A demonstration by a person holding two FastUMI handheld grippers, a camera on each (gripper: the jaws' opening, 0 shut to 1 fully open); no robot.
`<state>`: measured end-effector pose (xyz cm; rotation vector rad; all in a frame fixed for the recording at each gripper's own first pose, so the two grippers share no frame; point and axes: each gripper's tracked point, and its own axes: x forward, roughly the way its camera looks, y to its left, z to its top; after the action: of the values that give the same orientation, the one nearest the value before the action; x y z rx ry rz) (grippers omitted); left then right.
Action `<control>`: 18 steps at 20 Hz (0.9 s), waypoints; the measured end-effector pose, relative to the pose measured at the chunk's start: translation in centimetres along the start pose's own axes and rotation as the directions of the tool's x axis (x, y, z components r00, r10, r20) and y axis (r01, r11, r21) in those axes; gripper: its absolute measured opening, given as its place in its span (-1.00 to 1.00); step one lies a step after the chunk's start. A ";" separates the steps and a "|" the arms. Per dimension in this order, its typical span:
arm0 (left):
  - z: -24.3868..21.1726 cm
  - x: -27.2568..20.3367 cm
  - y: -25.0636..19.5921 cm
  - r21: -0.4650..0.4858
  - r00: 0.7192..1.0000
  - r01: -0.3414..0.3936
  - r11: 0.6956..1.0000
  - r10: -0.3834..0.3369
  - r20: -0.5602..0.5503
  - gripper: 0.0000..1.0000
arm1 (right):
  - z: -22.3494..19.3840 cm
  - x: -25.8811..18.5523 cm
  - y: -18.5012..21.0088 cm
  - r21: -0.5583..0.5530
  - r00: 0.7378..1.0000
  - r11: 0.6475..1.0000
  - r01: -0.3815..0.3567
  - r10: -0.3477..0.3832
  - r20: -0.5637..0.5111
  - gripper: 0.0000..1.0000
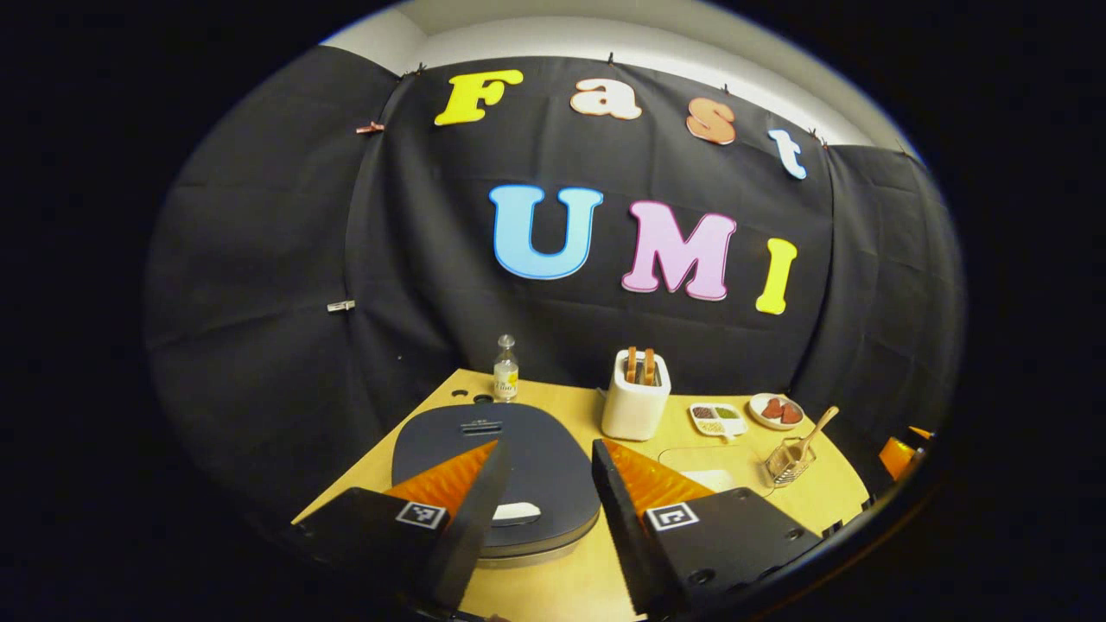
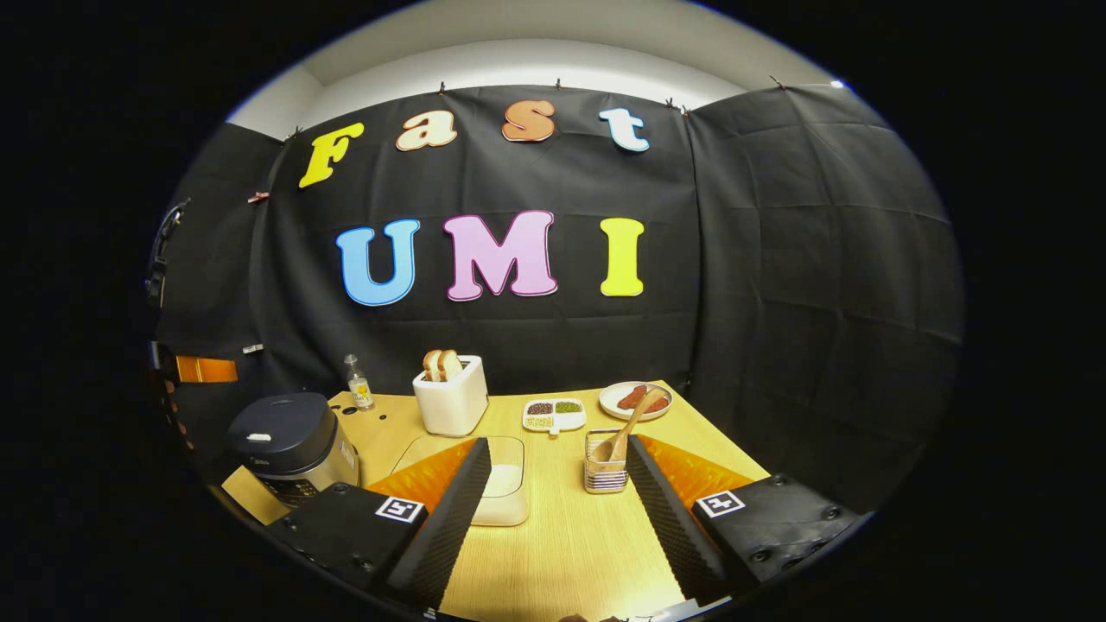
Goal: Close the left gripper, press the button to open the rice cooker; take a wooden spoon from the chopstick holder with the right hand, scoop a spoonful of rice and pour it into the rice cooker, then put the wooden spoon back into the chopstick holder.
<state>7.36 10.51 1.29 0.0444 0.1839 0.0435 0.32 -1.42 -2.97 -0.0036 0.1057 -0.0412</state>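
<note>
- A pale wooden counter (image 2: 570, 536) stands in a booth walled with black cloth, under a strip of white wall and ceiling.
- In the left gripper view, the left gripper (image 1: 547, 492) hangs just above the rice cooker (image 1: 536, 458); its jaws stand wide apart and hold nothing.
- The rice cooker's dark lid is down, and its white button (image 1: 516, 513) shows in the gap between the two fingers.
- In the right gripper view, the right gripper (image 2: 557, 492) hovers over the counter with its jaws wide apart and empty.
- Between its fingers, near the left one, lies a shallow clear container of rice (image 2: 501, 484).
- Just inside its right finger stands the chopstick holder (image 2: 605, 471), a small wire basket, with the wooden spoon (image 2: 626, 428) leaning in it, bowl down and handle tilted up to the right.
- In that same view the rice cooker (image 2: 289, 441) sits at the counter's left corner, well apart from the holder.
- Farther back stands a white toaster (image 2: 451, 399) with two slices of bread sticking up from its slots.
- To its right lie a small divided dish (image 2: 555, 415) of grains and a round plate (image 2: 635, 399) of reddish food.
- At the far left of the counter, near the cloth, stands a small clear bottle (image 2: 357, 382).
</note>
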 end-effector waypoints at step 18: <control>-9.1 5.0 2.4 -0.141 0.956 0.013 0.990 -0.054 -0.287 -0.89 | -0.7 1.7 -2.6 -0.016 0.994 0.999 0.045 -0.047 -0.097 0.97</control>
<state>10.54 13.47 -8.45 -0.1045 0.4759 0.0284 1.86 -4.11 -3.85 -0.0174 0.2038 -0.0868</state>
